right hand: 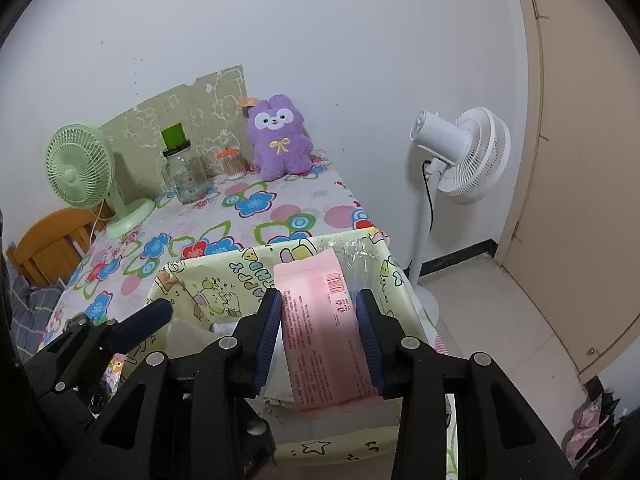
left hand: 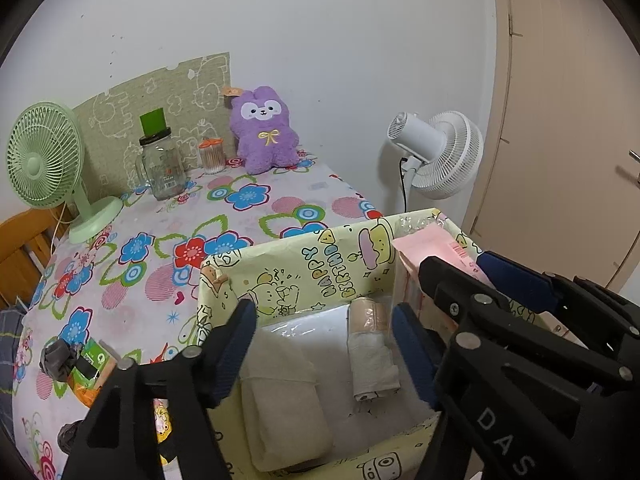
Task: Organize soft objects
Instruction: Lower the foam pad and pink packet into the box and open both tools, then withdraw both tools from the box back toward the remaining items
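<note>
A yellow cartoon-print box [left hand: 320, 256] stands at the table's near right corner; it also shows in the right wrist view [right hand: 224, 276]. My right gripper [right hand: 320, 340] is shut on a pink soft pack [right hand: 316, 312], holding it upright at the box's right side; the pack also shows in the left wrist view [left hand: 424, 248]. My left gripper [left hand: 324, 344] is open and empty over the box. Inside lie a folded white cloth [left hand: 284, 412] and a beige and white roll [left hand: 370, 348]. A purple plush toy [left hand: 264, 130] sits against the far wall.
A green desk fan [left hand: 48, 160], a glass jar [left hand: 162, 168] and a cotton-swab jar [left hand: 212, 156] stand at the back of the floral table. A grey scrunchie [left hand: 56, 356] and orange packet [left hand: 90, 372] lie near left. A white floor fan [right hand: 460, 156] stands right.
</note>
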`<state>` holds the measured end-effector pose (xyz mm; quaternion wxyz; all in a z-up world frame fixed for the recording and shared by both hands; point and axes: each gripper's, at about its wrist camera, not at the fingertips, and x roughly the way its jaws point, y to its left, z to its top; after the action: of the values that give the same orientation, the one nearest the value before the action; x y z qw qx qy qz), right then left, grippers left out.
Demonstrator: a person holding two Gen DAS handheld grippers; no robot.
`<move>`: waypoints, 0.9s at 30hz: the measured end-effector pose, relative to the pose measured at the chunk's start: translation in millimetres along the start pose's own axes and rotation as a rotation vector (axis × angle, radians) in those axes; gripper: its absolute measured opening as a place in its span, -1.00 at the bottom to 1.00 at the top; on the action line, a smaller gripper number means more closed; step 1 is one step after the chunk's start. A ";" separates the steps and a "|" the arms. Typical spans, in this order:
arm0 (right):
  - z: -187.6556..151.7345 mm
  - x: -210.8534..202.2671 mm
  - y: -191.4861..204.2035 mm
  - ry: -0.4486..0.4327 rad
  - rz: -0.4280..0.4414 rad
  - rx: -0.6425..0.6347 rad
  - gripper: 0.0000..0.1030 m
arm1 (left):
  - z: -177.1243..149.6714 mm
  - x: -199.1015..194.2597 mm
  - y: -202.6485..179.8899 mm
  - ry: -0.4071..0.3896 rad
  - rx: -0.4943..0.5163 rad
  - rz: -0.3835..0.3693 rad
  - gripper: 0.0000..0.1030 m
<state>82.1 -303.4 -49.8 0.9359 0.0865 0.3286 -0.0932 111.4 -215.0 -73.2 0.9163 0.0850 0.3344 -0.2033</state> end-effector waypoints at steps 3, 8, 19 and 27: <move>0.1 -0.1 1.4 0.004 -0.003 -0.005 -0.09 | -0.3 -1.7 0.9 -0.002 -0.001 0.000 0.55; 0.3 -6.3 5.3 -0.032 -0.020 -0.004 0.43 | 0.2 -4.5 5.7 0.004 -0.014 -0.015 0.69; 2.9 -22.7 20.7 -0.054 -0.016 -0.028 0.59 | 0.0 -27.7 16.6 -0.044 -0.025 0.006 0.88; 4.5 -43.8 36.9 -0.108 -0.012 -0.040 0.80 | -0.2 -54.2 27.8 -0.102 -0.028 0.026 0.99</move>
<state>59.7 -263.6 -14.9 0.9533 0.0606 0.2797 -0.0968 85.6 -172.7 -37.7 0.9358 0.0662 0.2889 -0.1909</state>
